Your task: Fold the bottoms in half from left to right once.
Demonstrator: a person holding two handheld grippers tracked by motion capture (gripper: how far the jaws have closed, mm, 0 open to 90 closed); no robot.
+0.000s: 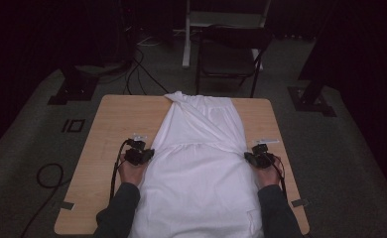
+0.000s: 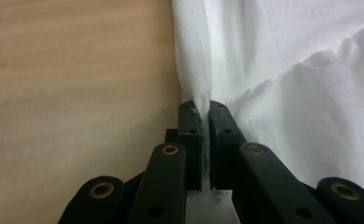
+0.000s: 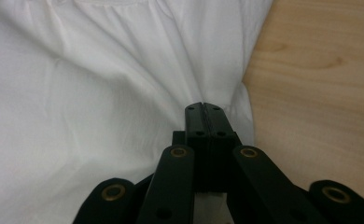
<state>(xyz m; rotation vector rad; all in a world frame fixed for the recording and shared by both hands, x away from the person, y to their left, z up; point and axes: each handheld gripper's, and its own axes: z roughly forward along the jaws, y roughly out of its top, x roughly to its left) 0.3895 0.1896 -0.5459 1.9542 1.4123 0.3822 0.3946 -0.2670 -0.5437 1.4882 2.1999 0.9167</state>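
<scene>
Both forearms, in dark grey sleeves, come in from the near side and run forward, roughly parallel and well apart. The person's left hand wraps the body of the black two-jaw left gripper, wrist flat and low, jaws angled inward to the middle. Up close its two black pads are pinched nearly together, only a thin sliver between them. The right hand mirrors it, holding the black two-jaw right gripper low, nose also turned inward. Its jaws are pressed fully together, pads meeting flush along one seam. Black cables trail back along both wrists.
</scene>
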